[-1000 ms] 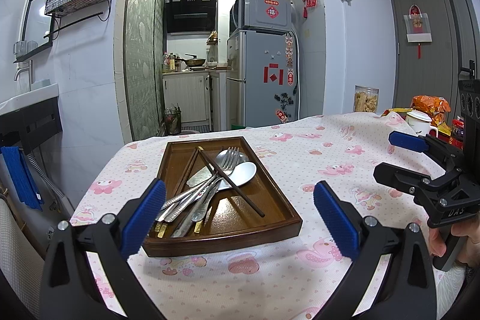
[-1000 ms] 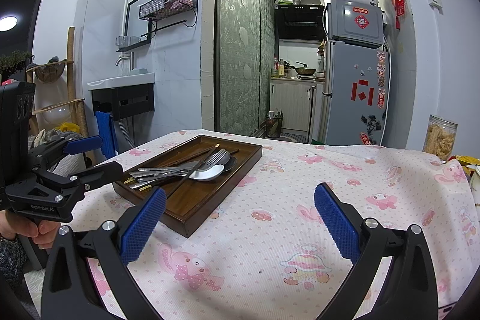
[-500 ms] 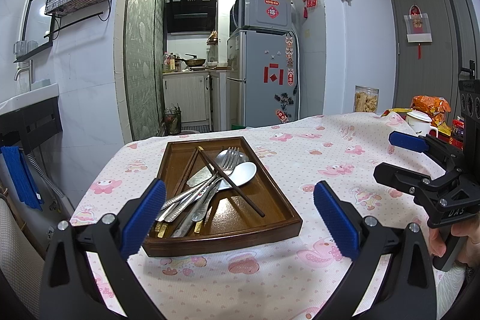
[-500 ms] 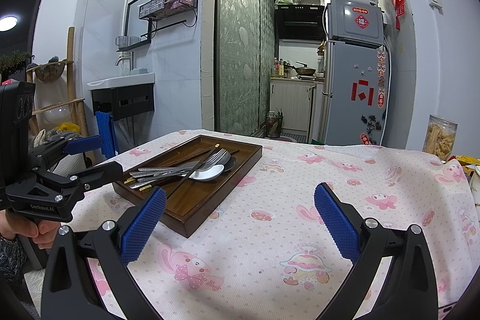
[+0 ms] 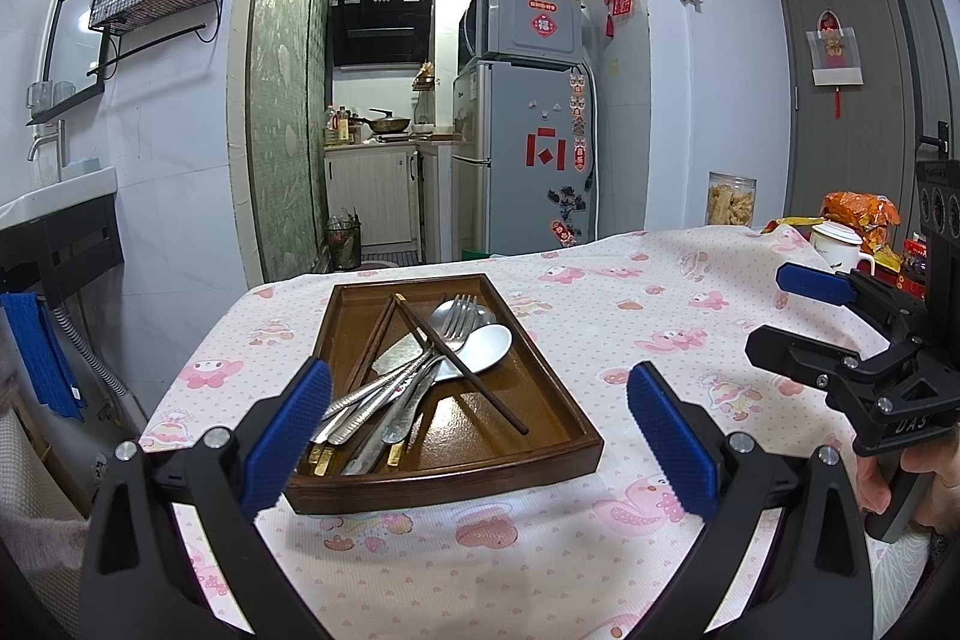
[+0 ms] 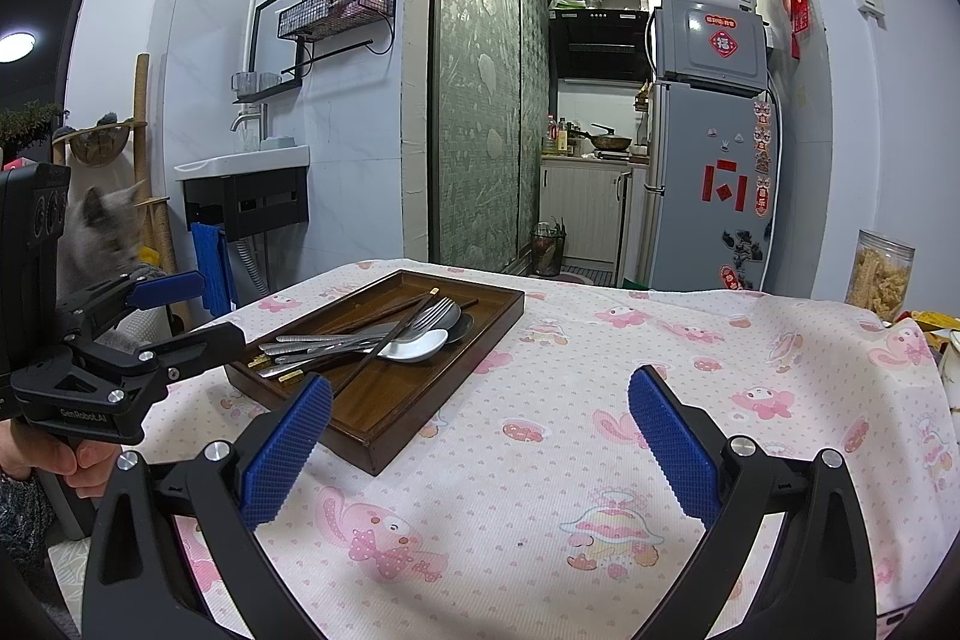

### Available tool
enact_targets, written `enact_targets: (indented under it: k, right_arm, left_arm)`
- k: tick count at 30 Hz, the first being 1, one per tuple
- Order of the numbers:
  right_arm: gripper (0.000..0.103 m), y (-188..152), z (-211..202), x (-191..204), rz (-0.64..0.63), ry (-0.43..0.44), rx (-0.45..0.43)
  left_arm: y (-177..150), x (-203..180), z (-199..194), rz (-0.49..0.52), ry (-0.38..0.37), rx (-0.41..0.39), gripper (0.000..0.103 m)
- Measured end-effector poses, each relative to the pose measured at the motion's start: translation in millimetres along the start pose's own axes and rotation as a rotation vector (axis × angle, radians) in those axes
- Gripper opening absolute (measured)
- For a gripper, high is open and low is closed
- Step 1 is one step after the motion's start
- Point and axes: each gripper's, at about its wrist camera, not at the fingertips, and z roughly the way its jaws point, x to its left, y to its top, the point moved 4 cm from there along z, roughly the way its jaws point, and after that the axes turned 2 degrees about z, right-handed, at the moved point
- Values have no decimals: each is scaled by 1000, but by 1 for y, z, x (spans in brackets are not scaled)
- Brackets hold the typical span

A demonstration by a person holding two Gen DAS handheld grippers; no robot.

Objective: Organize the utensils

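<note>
Blue rubber pads up close in both views: my left gripper is spread wide with nothing between the pads, hanging just short of the near end of the tray. The right gripper is the same, gaping and empty, over bare tablecloth off to the tray's right.

Next out is the wooden tray on the table, and all the utensils are in it as one tangled pile. The metal handles fan toward me at the near left corner, some with gold-ish tips. Further in, a fork and a white spoon lie with their heads bunched together over another spoon bowl. One dark chopstick runs diagonally across the whole heap, and another chopstick lies along the left side.

Handling guess: the metal stuff is stiff, light and slick, so I'd pinch a handle near the end where it sticks out clear of its neighbours, not the heads where everything overlaps. The chopsticks are thin and will roll or pivot if I grab off-centre. That white spoon looks ceramic, so I'd go gentle with it.

They're all in the tray but not sorted by kind, so whether this is the mess or the result, I can't say.

Beyond the table there's a fridge, a snack jar and a grey cat watching from the left.
</note>
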Motion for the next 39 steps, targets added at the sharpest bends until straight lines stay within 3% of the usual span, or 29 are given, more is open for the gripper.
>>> enact_targets:
  k: [11, 39]
  right_arm:
    - [100, 0, 0, 0, 0, 0, 0]
    - [100, 0, 1, 0, 1, 0, -1]
  left_arm:
    - [1, -2, 0, 1, -6, -2, 100]
    - [3, -17, 4, 34, -104, 6, 100]
